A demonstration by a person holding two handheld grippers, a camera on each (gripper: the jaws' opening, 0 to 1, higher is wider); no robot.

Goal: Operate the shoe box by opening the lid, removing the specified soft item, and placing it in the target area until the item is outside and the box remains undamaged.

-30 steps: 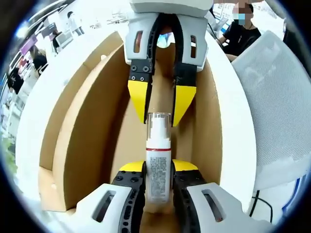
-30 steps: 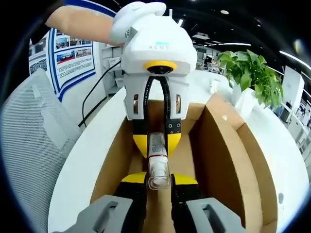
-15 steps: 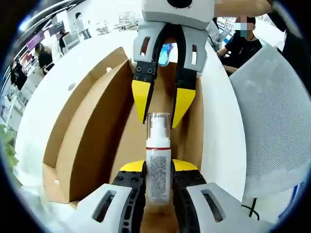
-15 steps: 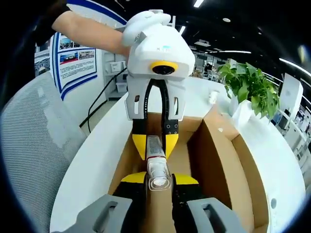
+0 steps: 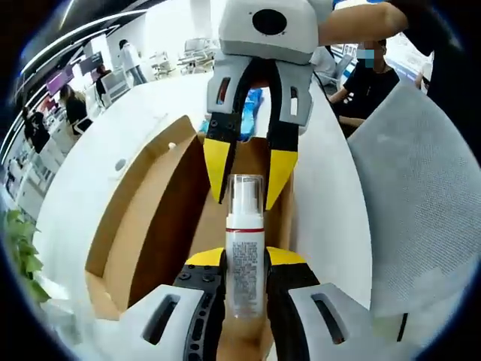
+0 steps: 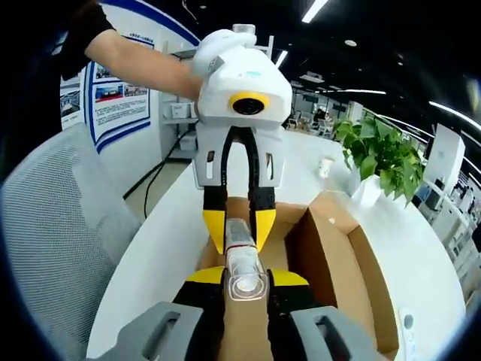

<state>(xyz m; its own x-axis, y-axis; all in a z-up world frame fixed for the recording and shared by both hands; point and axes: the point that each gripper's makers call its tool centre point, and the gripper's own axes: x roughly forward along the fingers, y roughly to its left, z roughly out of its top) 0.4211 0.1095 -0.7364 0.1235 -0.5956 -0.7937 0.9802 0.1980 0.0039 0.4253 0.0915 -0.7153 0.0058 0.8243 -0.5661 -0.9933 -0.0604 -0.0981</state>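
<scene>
- The spray bottle (image 5: 245,252) is clamped at its body by the left claw (image 5: 246,263), whose yellow-tipped jaws are closed against both sides of it, the clear cap pointing away from that claw.
- In the right gripper view the same bottle is seen cap-first, and the right claw (image 6: 245,277) is closed on the cap end, so the bottle is gripped from both ends at once.
- The bottle is held above the open shoe box (image 5: 169,226), clear of the cardboard walls; the box lies on the white table (image 5: 98,180) with its lid (image 6: 368,259) folded to one side.
- The step in hand is judged to be the carry-out, so both claws are best moved together at one pace, to avoid twisting or pulling the bottle apart.
- Should one claw be released, the other grip ought to be confirmed firm first; the cap end is judged the weaker hold, as the cap may slip off.
- The box walls and lid are to be left untouched during the lift, so that the cardboard is not dented.
- The target area cannot be made out; a bare stretch of table beside the box is the likely place.
</scene>
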